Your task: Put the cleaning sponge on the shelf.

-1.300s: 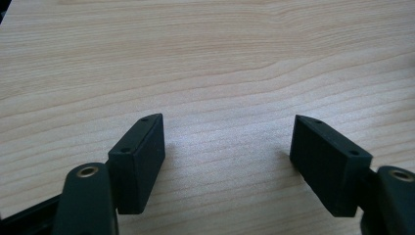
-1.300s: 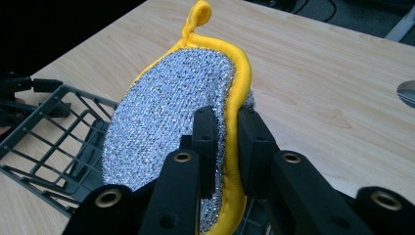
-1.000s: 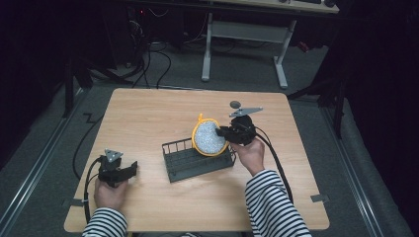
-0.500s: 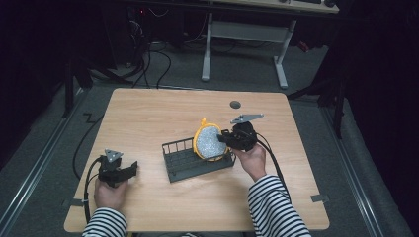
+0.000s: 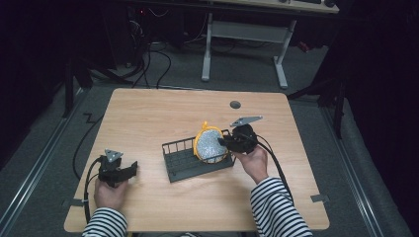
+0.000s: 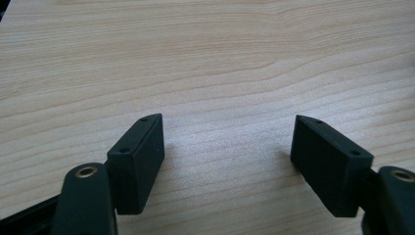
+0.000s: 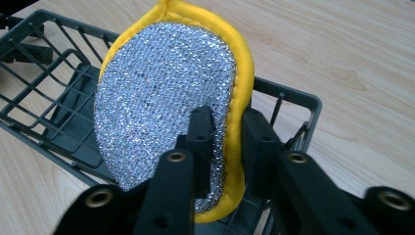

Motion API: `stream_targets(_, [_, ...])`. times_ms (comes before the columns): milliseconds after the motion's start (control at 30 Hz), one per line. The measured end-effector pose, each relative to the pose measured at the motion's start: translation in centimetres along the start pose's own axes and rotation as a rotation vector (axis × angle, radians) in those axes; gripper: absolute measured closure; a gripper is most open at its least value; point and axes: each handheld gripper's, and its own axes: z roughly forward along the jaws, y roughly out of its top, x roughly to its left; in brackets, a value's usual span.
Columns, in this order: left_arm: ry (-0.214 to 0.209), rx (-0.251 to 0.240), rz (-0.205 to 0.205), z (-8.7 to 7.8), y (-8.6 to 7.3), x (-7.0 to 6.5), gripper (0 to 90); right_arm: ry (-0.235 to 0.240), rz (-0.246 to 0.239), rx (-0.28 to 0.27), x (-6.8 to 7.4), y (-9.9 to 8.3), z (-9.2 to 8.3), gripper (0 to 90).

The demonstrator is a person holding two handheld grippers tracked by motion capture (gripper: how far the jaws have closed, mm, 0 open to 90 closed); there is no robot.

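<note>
Right now the scrubber (image 5: 211,144), a silver mesh pad w/ yellow edging, stands on edge at the right end of the dark wire basket (image 5: 184,163), which sits mid-table on the wooden table (image 5: 158,113). From the high view you get the layout: right gripper (image 5: 223,143) reaches in from the basket's right side, hand behind it, cable trailing back toward the striped sleeve; left gripper (image 5: 132,169) rests near the table's front-left corner, well apart from the basket, pointing roughly toward it. That view is too small to read either claw. The right gripper view fills that in: the scrubber (image 7: 166,107) sits upright between the two black jaws, its yellow rim running down between them w/ the mesh face to the left, basket (image 7: 54,98) bars below and behind. The jaws have just been opening, and a thin gap seems to show at the rim, so the pinch looks let go w/ the pad still between them, lower edge down inside the basket. The left gripper view gives what the high view can't: left gripper (image 6: 229,152) jaws spread wide, bare wood grain between them, pads low over the tabletop.
</note>
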Motion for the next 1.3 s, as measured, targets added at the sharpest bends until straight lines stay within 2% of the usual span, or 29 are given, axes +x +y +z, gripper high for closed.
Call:
stream_targets(67, [0.0,0.0,0.0,0.0,0.0,0.0,28.9,-0.018,0.009,-0.026,-0.1,0.0,-0.6,59.4])
stream_targets(333, [0.0,0.0,0.0,0.0,0.0,0.0,28.9,-0.063,0.04,-0.083,-1.0,-0.1,-3.1,49.8])
stream_targets(400, [0.0,0.0,0.0,0.0,0.0,0.0,28.9,-0.078,0.052,-0.102,-1.6,-0.4,-4.0,49.6])
stream_targets(467, [-0.001,0.0,0.0,0.0,0.0,0.0,28.9,-0.088,0.089,-0.13,-2.1,-1.0,-4.8,49.5])
stream_targets(533, [0.0,0.0,0.0,0.0,0.0,0.0,28.9,-0.092,0.116,-0.131,-2.7,-1.5,-5.4,49.6])
stream_targets(600, [0.0,0.0,0.0,0.0,0.0,0.0,28.9,-0.112,0.123,-0.122,-3.1,-2.0,-6.0,49.9])
stream_targets(667, [0.0,0.0,0.0,0.0,0.0,0.0,28.9,-0.125,0.13,-0.141,-3.4,-2.4,-6.7,50.7])
stream_targets(733, [0.0,0.0,0.0,0.0,0.0,0.0,28.9,-0.121,0.151,-0.16,-3.8,-3.0,-7.3,50.7])
stream_targets(867, [0.0,0.0,0.0,0.0,0.0,0.0,28.9,-0.137,0.177,-0.167,-4.3,-3.8,-8.4,50.4])
stream_targets(1033, [0.0,0.0,0.0,0.0,0.0,0.0,28.9,-0.151,0.181,-0.193,-4.6,-4.1,-9.7,50.4])
stream_targets(1167, [-0.001,0.0,-0.001,0.0,0.0,0.0,28.9,-0.161,0.194,-0.209,-4.9,-4.7,-10.5,50.6])
stream_targets(1233, [-0.001,0.0,-0.001,0.0,0.0,0.0,28.9,-0.149,0.216,-0.224,-5.2,-5.3,-10.7,50.6])
stream_targets(1300, [-0.001,0.0,-0.001,0.0,0.0,0.0,28.9,-0.159,0.225,-0.212,-5.3,-5.8,-10.8,50.5])
